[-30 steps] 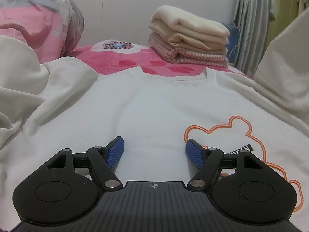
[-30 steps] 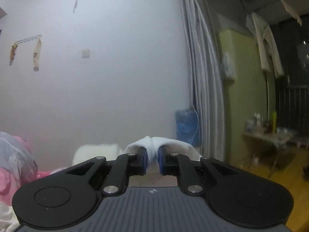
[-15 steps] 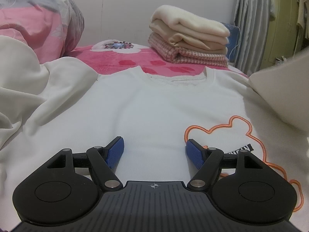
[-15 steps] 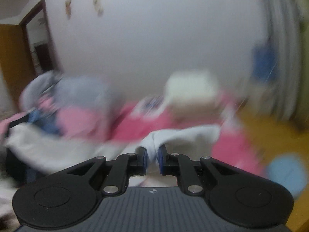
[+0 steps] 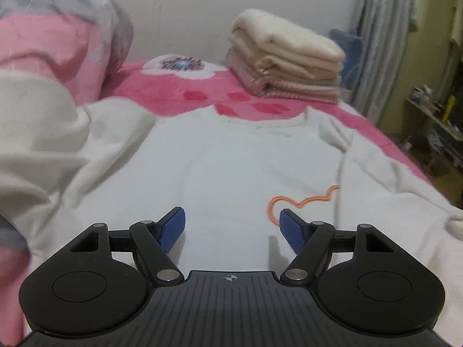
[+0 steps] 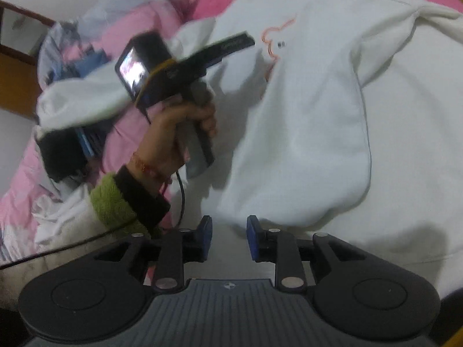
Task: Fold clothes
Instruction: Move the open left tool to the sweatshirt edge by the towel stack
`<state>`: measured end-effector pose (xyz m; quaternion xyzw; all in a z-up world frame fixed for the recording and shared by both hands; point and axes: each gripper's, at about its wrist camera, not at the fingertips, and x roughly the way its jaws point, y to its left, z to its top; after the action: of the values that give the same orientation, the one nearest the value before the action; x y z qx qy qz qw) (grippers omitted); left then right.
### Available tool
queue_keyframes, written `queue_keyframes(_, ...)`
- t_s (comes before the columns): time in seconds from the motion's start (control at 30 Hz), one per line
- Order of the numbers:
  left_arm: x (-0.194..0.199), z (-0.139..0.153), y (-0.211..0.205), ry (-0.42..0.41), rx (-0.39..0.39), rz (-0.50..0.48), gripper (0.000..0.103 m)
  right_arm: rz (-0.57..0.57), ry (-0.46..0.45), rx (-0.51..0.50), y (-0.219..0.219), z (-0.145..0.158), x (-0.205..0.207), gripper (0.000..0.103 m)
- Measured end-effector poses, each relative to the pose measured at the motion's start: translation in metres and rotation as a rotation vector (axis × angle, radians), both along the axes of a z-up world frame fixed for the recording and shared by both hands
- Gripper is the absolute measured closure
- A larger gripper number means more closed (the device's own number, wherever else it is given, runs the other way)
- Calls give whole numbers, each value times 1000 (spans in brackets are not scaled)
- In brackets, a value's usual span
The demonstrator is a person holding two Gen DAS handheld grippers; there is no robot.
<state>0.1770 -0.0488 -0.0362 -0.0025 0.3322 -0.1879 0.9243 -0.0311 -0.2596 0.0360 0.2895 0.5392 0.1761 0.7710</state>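
Your left claw (image 5: 232,225) hovered with its blue pads spread wide and empty over the chest of a white sweatshirt (image 5: 246,167) that lay face up on the pink bed (image 5: 179,92), its collar straight ahead of that claw and the orange outline print just off the right-hand pad. Your right claw (image 6: 228,238) was opening, its pads parting with nothing pinched between them; the rounded edge of the folded-over sleeve (image 6: 303,150) sat just beyond its tips, apart from both pads. In the right wrist view your left hand (image 6: 176,133) gripped the other tool's handle, well off to the left of the right claw. A stack of folded clothes (image 5: 286,63) waited far ahead of the left claw, near the wall, with a rumpled pink and grey quilt (image 5: 58,37) off to its left.

The sweatshirt looked thick, soft and limp, likely to sag and crease rather than hold a line. It would probably take best to a pinch at a seam, cuff or hem, where the cloth is doubled, rather than on the flat chest.
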Motion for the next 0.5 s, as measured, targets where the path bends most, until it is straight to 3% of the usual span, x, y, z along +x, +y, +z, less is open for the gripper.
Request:
queue_keyframes(0.13, -5, 27, 1, -17, 3, -88, 30, -86, -139, -103, -27, 45, -4, 74)
queue_keyframes(0.33, 11, 54, -5, 23, -68, -172, 30, -292, -300, -413, -61, 127, -20, 74)
queue_keyframes(0.5, 32, 39, -20, 195, -141, -234, 30, -339, -441, -559, -74, 184, 19, 74)
